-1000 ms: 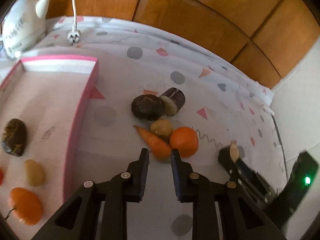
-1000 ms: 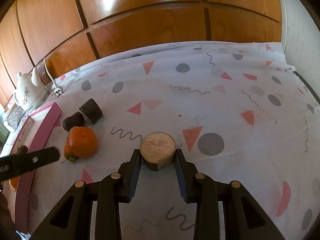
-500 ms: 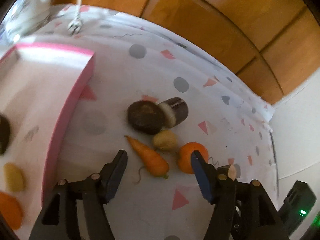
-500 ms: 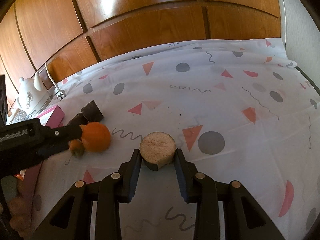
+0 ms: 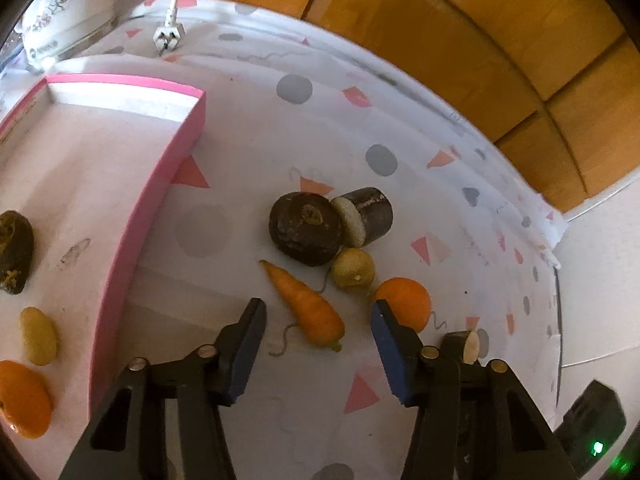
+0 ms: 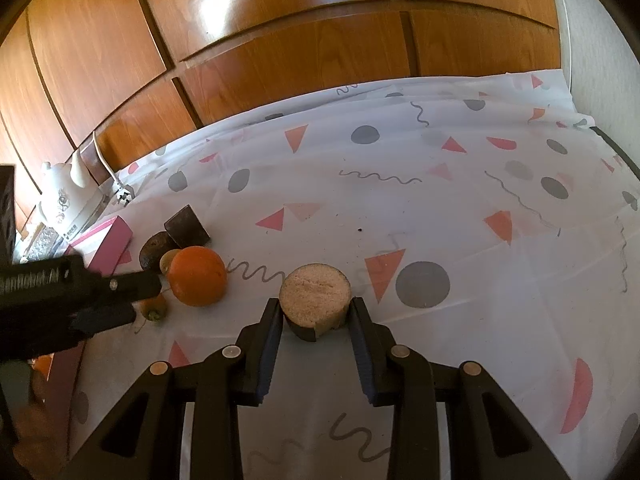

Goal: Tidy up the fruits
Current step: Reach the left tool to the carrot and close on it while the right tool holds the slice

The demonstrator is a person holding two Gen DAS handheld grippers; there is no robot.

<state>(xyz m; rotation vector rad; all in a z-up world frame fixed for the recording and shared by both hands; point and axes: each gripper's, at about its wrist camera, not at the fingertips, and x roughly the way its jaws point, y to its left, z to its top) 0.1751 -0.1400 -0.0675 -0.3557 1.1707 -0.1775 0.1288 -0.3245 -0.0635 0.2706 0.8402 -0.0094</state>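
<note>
An orange carrot [image 5: 298,294] lies on the patterned tablecloth between the fingers of my left gripper [image 5: 318,306]. Its jaws are closing and the pads do not touch the carrot. Just beyond lie an orange [image 5: 406,300], a small yellowish fruit [image 5: 354,269], a dark round fruit [image 5: 304,232] and a dark cut cylinder [image 5: 370,214]. My right gripper [image 6: 316,305] is shut on a dark-skinned cut piece [image 6: 315,294] with a pale face, resting on the cloth. The left gripper [image 6: 146,299] shows at the left of the right wrist view.
A pink-rimmed tray [image 5: 160,184] at the left holds a dark fruit [image 5: 12,252], a yellow fruit [image 5: 38,336] and an orange [image 5: 22,400]. A white kettle [image 5: 64,20] and its plug [image 5: 170,36] sit behind. Wood panelling backs the table.
The left jaws went from shut to wide, then narrowed a little, and the gripper moved over the carrot, which now lies between them. The right gripper and its piece stayed put.
</note>
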